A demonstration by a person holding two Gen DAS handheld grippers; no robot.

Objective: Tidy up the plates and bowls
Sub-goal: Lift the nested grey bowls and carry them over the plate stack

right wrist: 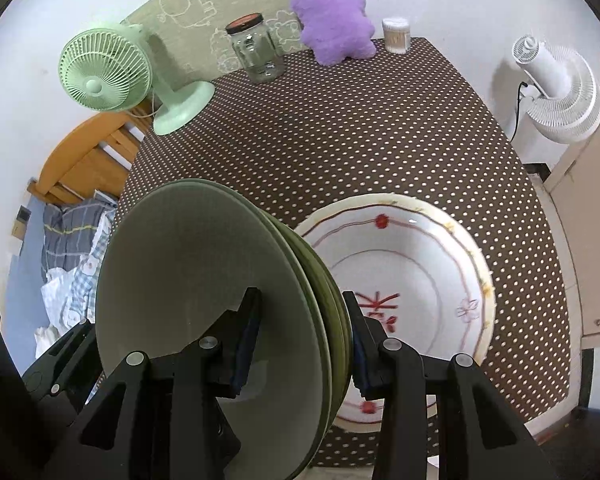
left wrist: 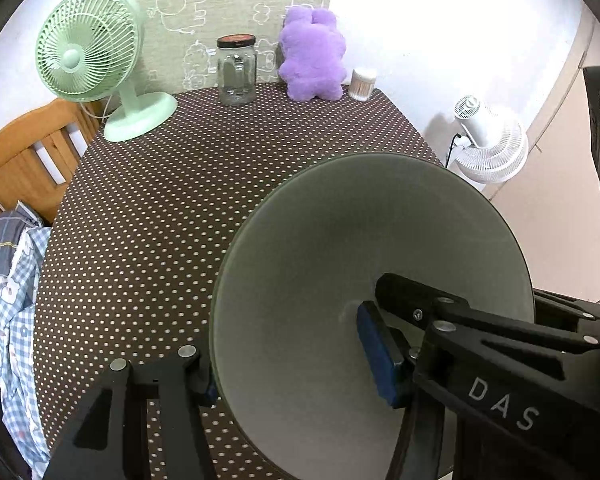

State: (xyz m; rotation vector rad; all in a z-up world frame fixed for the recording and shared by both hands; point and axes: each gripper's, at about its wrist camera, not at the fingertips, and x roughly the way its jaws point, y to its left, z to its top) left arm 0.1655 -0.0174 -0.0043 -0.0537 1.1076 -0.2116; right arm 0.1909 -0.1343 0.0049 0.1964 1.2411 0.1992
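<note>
My left gripper (left wrist: 296, 364) is shut on the rim of a grey-green plate (left wrist: 340, 240), tilted up above the dotted tablecloth. My right gripper (right wrist: 304, 340) is shut on the green plates (right wrist: 204, 264), a stack of two or three held on edge between its blue pads. A white plate (right wrist: 416, 248) with red and pink flower patterns lies flat on the table, just right of the stack and under the right finger.
A mint desk fan (left wrist: 88, 52), a glass jar (left wrist: 236, 70), a purple plush toy (left wrist: 312, 56) and a cotton-swab tub (left wrist: 362, 84) stand along the table's far edge. A wooden chair (left wrist: 24, 152) with clothes is at left. A white fan (right wrist: 560, 88) stands beyond the right edge.
</note>
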